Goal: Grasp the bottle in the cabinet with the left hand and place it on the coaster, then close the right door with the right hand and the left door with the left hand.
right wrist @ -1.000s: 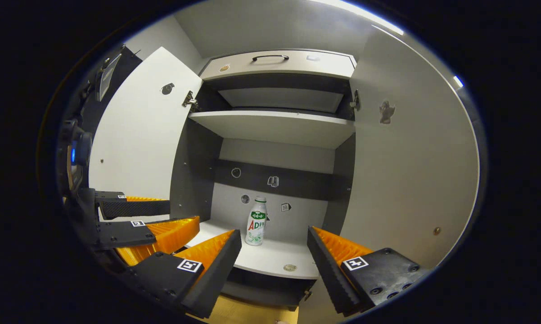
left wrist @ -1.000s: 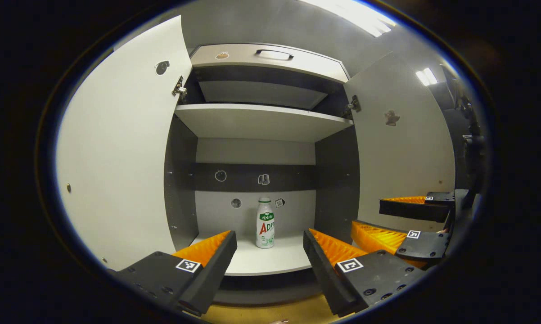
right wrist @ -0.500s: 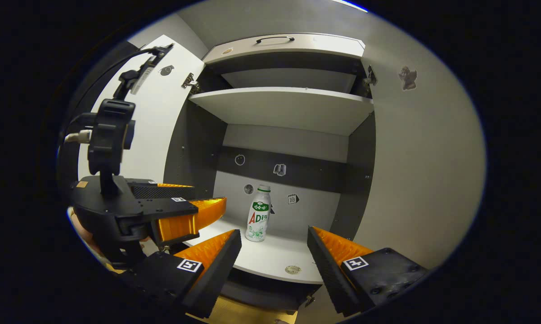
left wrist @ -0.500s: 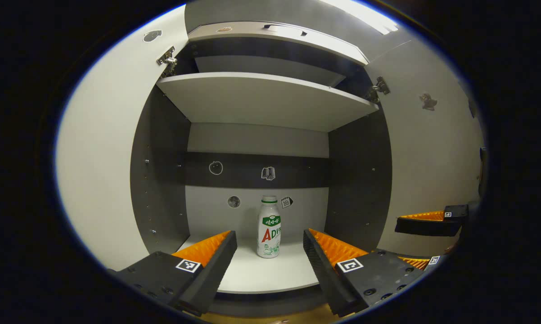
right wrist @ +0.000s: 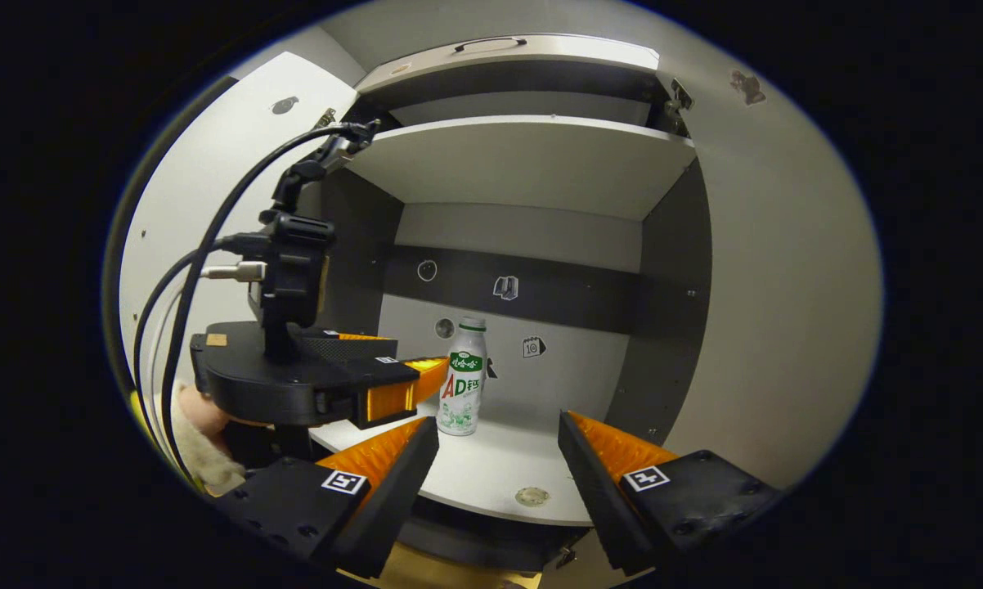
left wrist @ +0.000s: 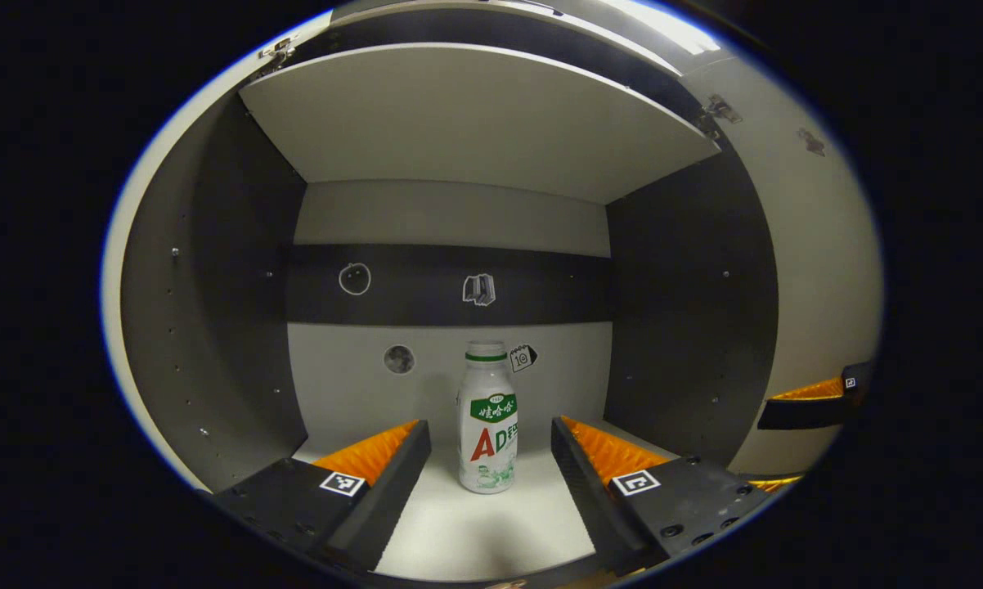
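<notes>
the milk drink bottle stands upright on the cabinet's lower shelf, dead ahead of the left gripper, whose spread fingers don't yet flank it; the right gripper, also spread, hangs farther back.

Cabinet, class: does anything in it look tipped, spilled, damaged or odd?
Nothing stands out. The bottle stands upright and capped on the cabinet's lower shelf, no spill around it, ahead of the open left gripper.

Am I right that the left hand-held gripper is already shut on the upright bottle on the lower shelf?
Not shut: in the left gripper view the left hand-held gripper is open, its fingers short of the upright bottle on the lower shelf.
</notes>
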### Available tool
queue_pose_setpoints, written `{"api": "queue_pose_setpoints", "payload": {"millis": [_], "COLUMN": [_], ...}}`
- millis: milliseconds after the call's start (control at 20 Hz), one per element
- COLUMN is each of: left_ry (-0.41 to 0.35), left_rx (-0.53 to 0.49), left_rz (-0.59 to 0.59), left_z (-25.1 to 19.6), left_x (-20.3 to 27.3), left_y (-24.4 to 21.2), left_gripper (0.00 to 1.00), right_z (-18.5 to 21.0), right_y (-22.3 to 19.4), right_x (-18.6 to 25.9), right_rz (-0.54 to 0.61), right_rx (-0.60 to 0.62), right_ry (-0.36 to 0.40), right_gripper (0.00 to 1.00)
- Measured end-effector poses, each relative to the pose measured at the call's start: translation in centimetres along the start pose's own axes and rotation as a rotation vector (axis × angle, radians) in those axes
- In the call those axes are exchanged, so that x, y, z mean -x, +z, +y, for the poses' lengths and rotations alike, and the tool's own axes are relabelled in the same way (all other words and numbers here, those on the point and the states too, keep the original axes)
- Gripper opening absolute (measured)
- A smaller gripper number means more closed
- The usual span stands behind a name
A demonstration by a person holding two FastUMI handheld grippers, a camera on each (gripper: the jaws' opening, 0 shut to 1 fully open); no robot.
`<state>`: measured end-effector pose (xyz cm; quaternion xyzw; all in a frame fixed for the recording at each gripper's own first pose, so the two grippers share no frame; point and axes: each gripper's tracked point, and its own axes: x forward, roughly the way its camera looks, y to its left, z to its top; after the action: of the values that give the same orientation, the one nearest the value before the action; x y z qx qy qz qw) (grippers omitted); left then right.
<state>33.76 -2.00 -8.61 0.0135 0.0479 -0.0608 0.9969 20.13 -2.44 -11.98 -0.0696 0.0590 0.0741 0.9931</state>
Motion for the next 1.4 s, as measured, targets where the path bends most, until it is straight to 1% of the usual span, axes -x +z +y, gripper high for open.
{"api": "queue_pose_setpoints", "payload": {"millis": [300, 550, 700, 850, 900, 1000, 1050, 1150, 1250, 1400], "left_ry": [-0.004, -0.024, -0.033, -0.023, -0.020, -0.045, -0.045, -0.051, -0.053, -0.061], "left_rx": [0.007, 0.021, 0.010, -0.003, 0.002, 0.033, 0.051, 0.044, 0.021, 0.020], "left_rz": [0.039, 0.048, 0.049, 0.044, 0.038, 0.026, 0.022, 0.024, 0.030, 0.012], "left_z": [0.6, 0.3, 0.1, 0.4, 0.5, 0.1, 0.4, 0.2, 0.2, -0.3], "left_x": [-4.3, -7.6, -8.9, -10.1, -10.5, -11.0, -11.0, -11.1, -11.3, -10.9], "left_y": [-2.5, -3.4, -3.7, -4.0, -4.0, -3.9, -3.9, -4.1, -4.0, -2.8], "left_gripper": [0.94, 0.94, 0.94, 0.94, 0.94, 0.94, 0.93, 0.79, 0.77, 0.76], "right_z": [-0.3, -1.0, -1.6, -1.8, -1.8, -2.2, -2.1, -2.3, -2.3, -2.2], "right_y": [-2.4, -3.8, -4.8, -5.3, -5.4, -5.6, -5.7, -6.2, -6.4, -5.7], "right_x": [-2.3, -3.8, -4.6, -5.0, -5.2, -5.4, -5.5, -5.7, -5.8, -5.3], "right_rz": [0.026, 0.046, 0.068, 0.073, 0.071, 0.074, 0.079, 0.093, 0.100, 0.081], "right_rx": [0.031, 0.018, 0.020, 0.004, 0.002, 0.005, 0.006, 0.007, 0.005, 0.006], "right_ry": [0.010, 0.007, -0.001, 0.002, 0.001, -0.005, -0.008, -0.011, -0.011, -0.010], "right_gripper": [0.98, 0.98, 0.98, 0.98, 0.98, 0.98, 0.98, 0.98, 0.98, 0.98]}}
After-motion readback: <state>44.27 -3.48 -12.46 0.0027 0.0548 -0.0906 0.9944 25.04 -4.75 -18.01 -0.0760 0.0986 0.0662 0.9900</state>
